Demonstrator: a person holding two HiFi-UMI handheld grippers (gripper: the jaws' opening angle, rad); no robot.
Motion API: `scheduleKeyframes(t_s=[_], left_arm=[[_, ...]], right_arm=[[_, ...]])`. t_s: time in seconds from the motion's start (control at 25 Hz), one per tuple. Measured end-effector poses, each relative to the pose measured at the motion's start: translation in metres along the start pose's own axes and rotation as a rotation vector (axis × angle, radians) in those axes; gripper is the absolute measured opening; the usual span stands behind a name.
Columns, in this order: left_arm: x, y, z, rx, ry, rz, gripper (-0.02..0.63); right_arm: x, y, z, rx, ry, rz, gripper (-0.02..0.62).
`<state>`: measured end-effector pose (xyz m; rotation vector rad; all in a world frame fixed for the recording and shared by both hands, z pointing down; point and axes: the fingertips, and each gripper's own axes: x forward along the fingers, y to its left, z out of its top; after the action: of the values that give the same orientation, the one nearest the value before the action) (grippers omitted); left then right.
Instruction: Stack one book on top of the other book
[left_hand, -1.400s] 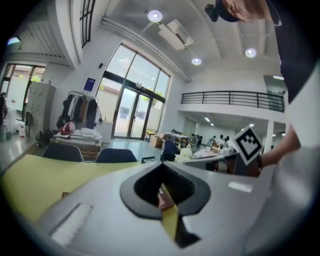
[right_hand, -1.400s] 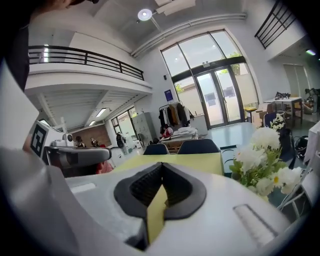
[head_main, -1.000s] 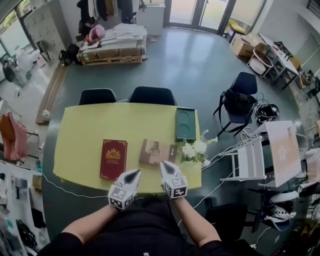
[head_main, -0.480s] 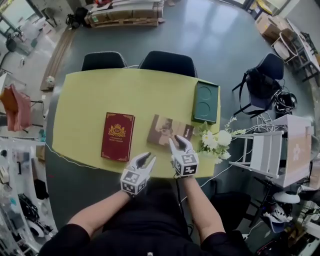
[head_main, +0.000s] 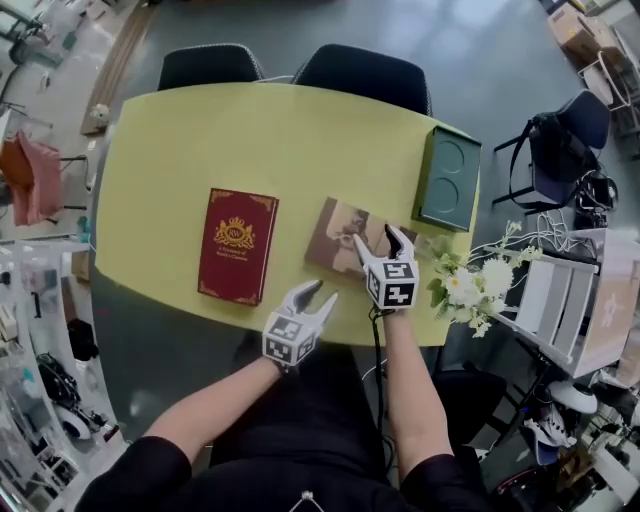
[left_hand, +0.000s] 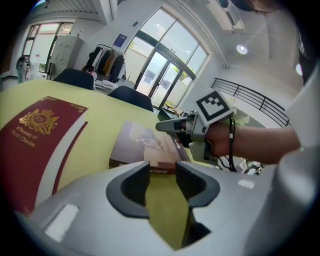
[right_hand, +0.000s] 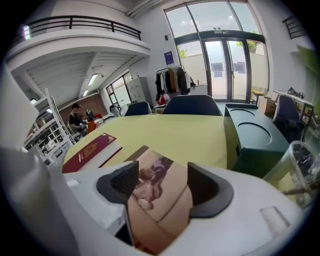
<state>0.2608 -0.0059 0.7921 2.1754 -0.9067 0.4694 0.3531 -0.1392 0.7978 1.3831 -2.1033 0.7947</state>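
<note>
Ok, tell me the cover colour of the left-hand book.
The book is dark red, with a gold crest and gold border; the head view shows it best.

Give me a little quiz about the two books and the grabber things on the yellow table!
1. True or false: the red book already lies on top of the brown book.
2. Which gripper is over the brown book? A) left B) right
3. How many books lie on the yellow table?
Key: 1 false, they lie side by side, apart. 2 B: the right gripper, whose jaws have just been opening and are not pressing the book. The left gripper, also just opening and empty, is at the table's near edge. 3 two.
</note>
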Motion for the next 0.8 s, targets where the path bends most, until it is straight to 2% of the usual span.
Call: scheduleKeyframes(t_s=[0.2, 0.48, 0.72, 0.8], left_arm=[[0.024, 0.015, -0.009, -0.035, 0.015, 0.002, 0.184], [0.048, 0.019, -0.009, -0.086, 0.011, -0.024, 0.193], [0.046, 0.040, 0.004, -0.136, -0.034, 0.013, 0.205], [0.044, 0.052, 0.015, -0.138, -0.066, 0.032, 0.207]], right_arm=[[0.022, -0.017, -0.006, -0.050, 0.081, -0.030, 0.371], [0.035, -0.028, -0.016, -0.118, 0.197, -0.062, 0.407], [0.029, -0.023, -0.028, -0.096, 0.329, -0.028, 0.407], [0.021, -0.018, -0.037, -0.051, 0.361, -0.012, 0.407]])
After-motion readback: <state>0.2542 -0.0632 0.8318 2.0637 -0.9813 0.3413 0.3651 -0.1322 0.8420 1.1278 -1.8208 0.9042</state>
